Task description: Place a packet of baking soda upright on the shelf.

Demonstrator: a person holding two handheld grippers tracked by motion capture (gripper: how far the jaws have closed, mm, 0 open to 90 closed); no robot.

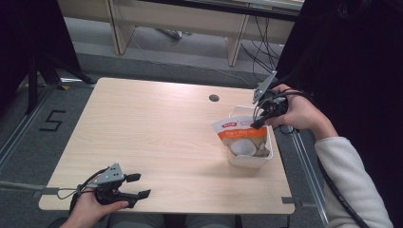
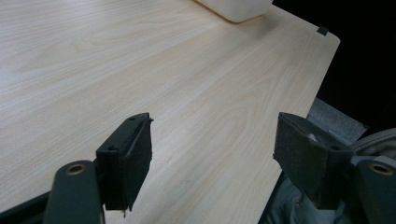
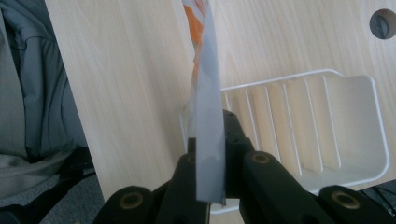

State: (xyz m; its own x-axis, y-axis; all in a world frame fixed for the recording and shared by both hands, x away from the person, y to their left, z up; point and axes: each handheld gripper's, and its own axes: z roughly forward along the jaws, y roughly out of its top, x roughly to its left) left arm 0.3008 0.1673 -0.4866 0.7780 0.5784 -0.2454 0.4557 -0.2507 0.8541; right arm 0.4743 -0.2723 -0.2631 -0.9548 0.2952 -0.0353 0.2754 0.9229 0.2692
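Right gripper, center-right of the high view, is clamped on the snack pouch by its top edge; pouch hangs down-left into the white tray (long axis tilted). Left gripper, jaws apart and empty, sits lower left, well apart.

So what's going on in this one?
A person at a wooden table holds a tool in each hand. The right tool is shut on the top edge of an orange-and-white pouch, which hangs into a white bin near the table's right edge. Whether the pouch rests on the bin's floor can't be told. The left tool sits open at the near left corner, holding nothing.
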